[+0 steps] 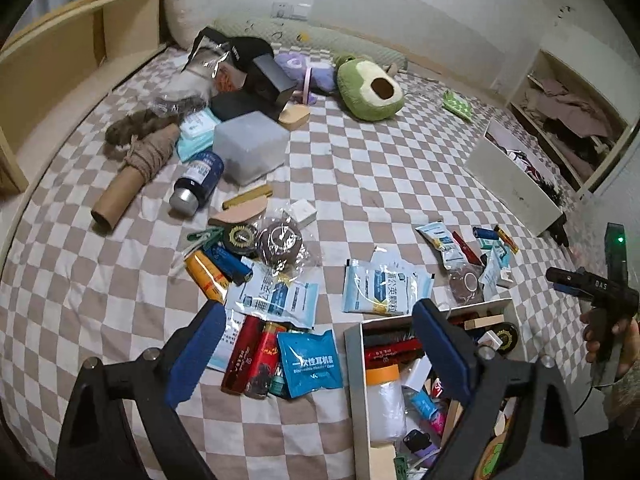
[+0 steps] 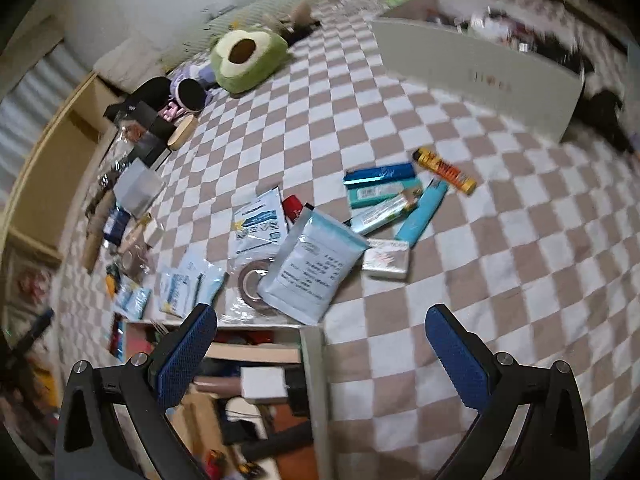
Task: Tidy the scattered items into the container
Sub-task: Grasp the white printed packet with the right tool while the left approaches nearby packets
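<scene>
Currently, your left gripper (image 1: 320, 344) stands wide with nothing clamped, hanging over the blue sachet (image 1: 310, 362) and red packets (image 1: 256, 360) on the checkered bed (image 1: 360, 168). Your right gripper (image 2: 320, 344) also stands wide and empty. The container (image 1: 354, 392), a white box already partly filled, sits just beside the sachet.

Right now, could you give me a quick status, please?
Both tools open, empty: left tool, right tool. Container part-filled. Packets and red boxes loose on bed. Nothing blocking.
</scene>
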`<state>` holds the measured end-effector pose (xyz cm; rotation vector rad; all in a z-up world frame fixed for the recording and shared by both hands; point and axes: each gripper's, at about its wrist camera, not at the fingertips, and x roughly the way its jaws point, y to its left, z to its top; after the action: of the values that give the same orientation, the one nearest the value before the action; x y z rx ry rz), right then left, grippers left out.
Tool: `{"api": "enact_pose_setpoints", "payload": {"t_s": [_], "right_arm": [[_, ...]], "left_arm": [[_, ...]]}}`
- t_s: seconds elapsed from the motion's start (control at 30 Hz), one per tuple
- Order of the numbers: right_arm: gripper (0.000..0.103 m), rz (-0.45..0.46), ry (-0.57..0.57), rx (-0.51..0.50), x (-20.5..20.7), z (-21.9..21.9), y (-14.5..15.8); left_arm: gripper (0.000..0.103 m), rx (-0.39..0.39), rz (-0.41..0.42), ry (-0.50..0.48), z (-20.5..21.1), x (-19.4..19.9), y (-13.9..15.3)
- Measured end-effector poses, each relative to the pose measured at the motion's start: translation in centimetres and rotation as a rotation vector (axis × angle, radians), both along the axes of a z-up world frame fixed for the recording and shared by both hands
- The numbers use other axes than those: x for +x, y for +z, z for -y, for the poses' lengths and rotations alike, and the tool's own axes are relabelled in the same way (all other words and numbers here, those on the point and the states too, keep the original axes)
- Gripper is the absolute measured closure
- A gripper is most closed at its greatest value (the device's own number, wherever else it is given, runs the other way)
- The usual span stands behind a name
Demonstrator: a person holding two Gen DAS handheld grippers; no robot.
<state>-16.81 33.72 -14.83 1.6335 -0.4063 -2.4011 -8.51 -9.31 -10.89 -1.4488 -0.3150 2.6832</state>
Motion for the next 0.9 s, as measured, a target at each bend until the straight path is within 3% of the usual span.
{"api": "enact_pose_setpoints", "payload": {"t_s": [0.13, 0.5, 0.53, 0.6, 0.9], "right_arm": [[0.000, 0.075, -0.012, -0.084, -1.3, 1.0, -1.5], [0.000, 0.190, -0.075, -0.190, -3.8, 2.7, -5.2], [0.001, 0.199, -0.086, -0.190, -4.0, 2.6, -5.5], [0.017, 0.217, -0.097, -0.198, -4.3, 2.6, -6.3], [0.022, 0.302, -0.194, -0.273, -5.2, 2.2, -9.1]], "left_arm": [[0.009, -0.012, 0.014, -0.008, -0.3, -0.2, -0.4], [0.009, -0.045, 0.060, -0.062, -1.5, -0.5, -2.1], [0.009, -0.039, 0.066, -0.062, -1.5, -0.5, -2.2], [0.009, -0.027, 0.076, -0.066, -1.6, -0.6, -2.3], [0.009, 0.072, 0.125, 0.019, -0.4, -2.5, -2.3]]}}
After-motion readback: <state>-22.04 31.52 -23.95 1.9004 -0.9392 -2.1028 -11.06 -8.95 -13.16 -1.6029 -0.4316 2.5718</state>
